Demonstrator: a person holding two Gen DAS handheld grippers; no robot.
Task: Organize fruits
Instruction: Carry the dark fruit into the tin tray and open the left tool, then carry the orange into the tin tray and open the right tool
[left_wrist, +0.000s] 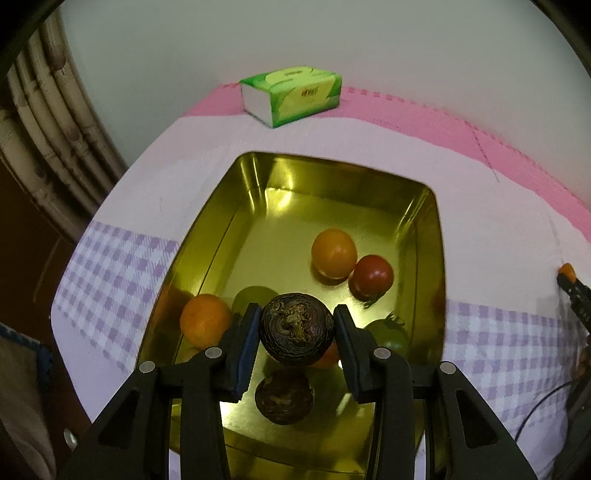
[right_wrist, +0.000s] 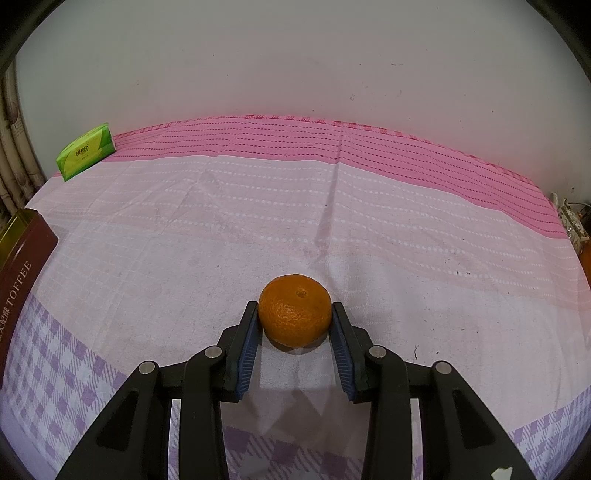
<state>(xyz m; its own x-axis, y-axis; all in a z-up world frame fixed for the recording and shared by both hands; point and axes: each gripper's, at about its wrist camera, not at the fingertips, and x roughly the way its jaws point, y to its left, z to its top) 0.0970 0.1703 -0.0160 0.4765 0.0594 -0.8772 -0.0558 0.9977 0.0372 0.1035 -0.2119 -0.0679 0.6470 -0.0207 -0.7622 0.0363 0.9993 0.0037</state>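
In the left wrist view my left gripper (left_wrist: 297, 326) is shut on a dark purple-brown round fruit (left_wrist: 297, 328) and holds it above the gold tin (left_wrist: 207, 236); its reflection shows on the tin floor. In the tin lie an orange (left_wrist: 205, 320), a yellow-orange fruit (left_wrist: 334, 253), a red tomato (left_wrist: 371, 276) and a green tomato (left_wrist: 391, 336). In the right wrist view my right gripper (right_wrist: 294, 321) is shut on a mandarin orange (right_wrist: 294, 315) that rests on the tablecloth. The tin's brown "TOFFEE" side (right_wrist: 22, 273) shows at the far left.
A green tissue pack (left_wrist: 291, 94) lies at the back of the table by the wall; it also shows in the right wrist view (right_wrist: 85, 151). The pink and purple checked tablecloth (right_wrist: 332, 221) covers the table. Curtains hang at the left. The other gripper's tip (left_wrist: 569, 280) shows at the right edge.
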